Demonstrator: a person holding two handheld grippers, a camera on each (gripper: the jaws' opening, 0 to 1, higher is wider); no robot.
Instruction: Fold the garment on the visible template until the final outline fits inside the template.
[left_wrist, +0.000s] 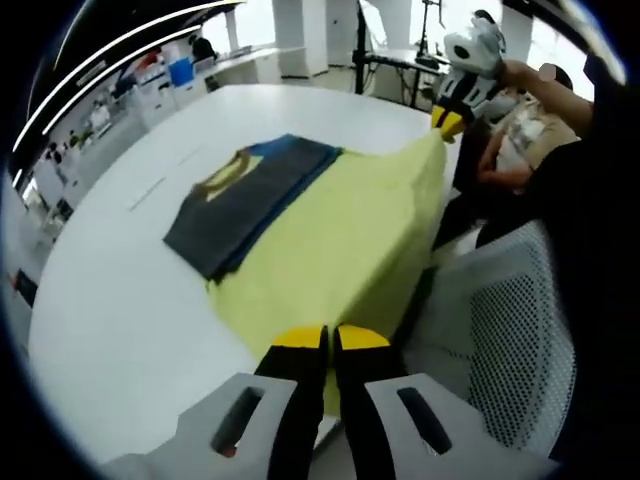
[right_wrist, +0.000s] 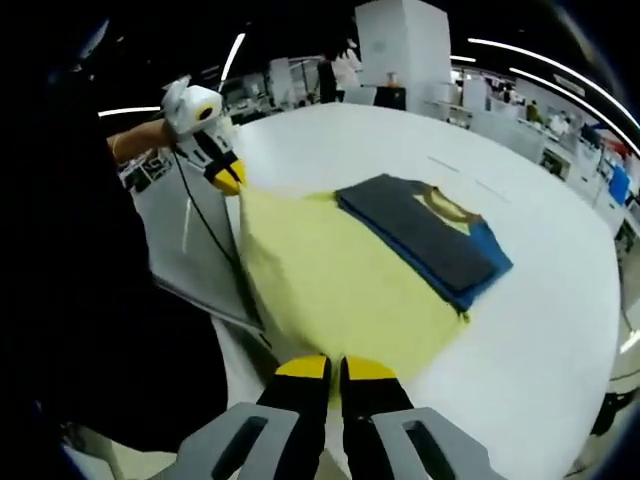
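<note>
A pale yellow garment (left_wrist: 340, 240) (right_wrist: 330, 280) is spread across the white table (left_wrist: 110, 300) (right_wrist: 540, 340), its near edge lifted off the surface. My left gripper (left_wrist: 328, 340) (right_wrist: 227, 178) is shut on one corner of that edge. My right gripper (right_wrist: 335, 368) (left_wrist: 450, 122) is shut on the other corner. A folded dark grey piece with a blue edge and a yellow mark (left_wrist: 250, 200) (right_wrist: 425, 235) lies at the garment's far side, overlapping the yellow cloth.
A white mesh chair (left_wrist: 500, 330) stands against the table's near edge, and a grey panel (right_wrist: 190, 250) hangs beside the garment. A person's arm (left_wrist: 540, 90) holds the right gripper. Desks and equipment (left_wrist: 190, 70) line the room beyond the table.
</note>
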